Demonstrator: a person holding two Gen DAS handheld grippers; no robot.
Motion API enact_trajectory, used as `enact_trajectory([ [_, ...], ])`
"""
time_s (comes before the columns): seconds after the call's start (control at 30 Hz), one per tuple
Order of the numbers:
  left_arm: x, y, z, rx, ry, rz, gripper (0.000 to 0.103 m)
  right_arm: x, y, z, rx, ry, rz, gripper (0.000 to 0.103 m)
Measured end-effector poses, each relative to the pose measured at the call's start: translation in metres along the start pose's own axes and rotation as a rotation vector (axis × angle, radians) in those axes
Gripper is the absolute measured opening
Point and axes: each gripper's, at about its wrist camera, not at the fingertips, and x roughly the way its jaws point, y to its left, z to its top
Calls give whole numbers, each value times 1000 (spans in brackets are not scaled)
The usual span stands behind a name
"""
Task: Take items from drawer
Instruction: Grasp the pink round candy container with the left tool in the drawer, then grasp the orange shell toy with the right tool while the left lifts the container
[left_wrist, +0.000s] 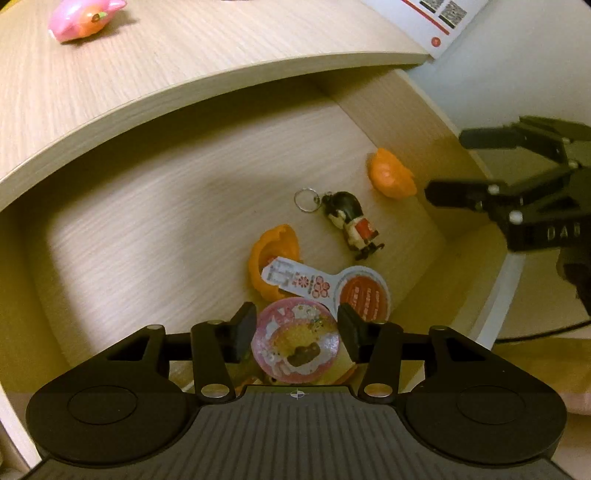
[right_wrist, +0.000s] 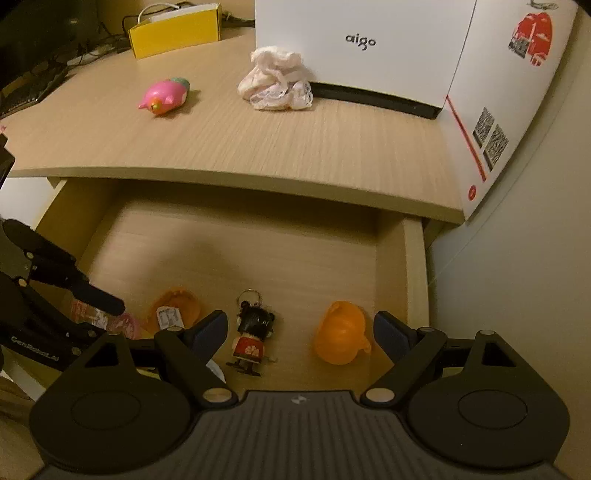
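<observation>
Open drawer (right_wrist: 415, 266) below the surface (right_wrist: 258, 147): left gripper (left_wrist: 297, 334), fingers wide, brackets a round pink lidded cup (left_wrist: 295, 341), probably light, rigid and slick, best pinched across its rim; right gripper (right_wrist: 299, 332) gapes over a keychain figurine (right_wrist: 253, 332).

The white box (right_wrist: 369, 55) reads "aigo"; the left gripper (right_wrist: 74, 291) seems to read "Gen.Robot.AI", blurred.

Open drawer (right_wrist: 415, 266); inside, near right wall: orange shell (right_wrist: 341, 332); beside it, doll keychain (right_wrist: 253, 334) lying flat; further left, pink round lid (left_wrist: 295, 341).
</observation>
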Motion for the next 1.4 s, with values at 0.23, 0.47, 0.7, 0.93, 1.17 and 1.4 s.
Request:
enact_trajectory([
  [0.23, 9, -3, 4, -10, 23, 12, 60, 0, 4, -4, -16, 14, 4, 87],
  [0.47, 13, 4, 1, -56, 26, -12, 59, -1, 5, -4, -29, 15, -17, 87],
  [0.7, 11, 10, -7, -107, -1, -28, 58, 4, 7, -5, -22, 38, -8, 87],
  [0.93, -28, 18, -21, -125, -99, 12, 57, 11, 29, -1, -49, 49, 53, 86],
  [1.17, -75, 40, -40, -244, -202, 86, 57, 43, 82, 19, -197, 96, 170, 79],
  [1.4, -85, 42, -48, -292, -245, 94, 57, 87, 110, 35, -272, 218, 223, 79],
])
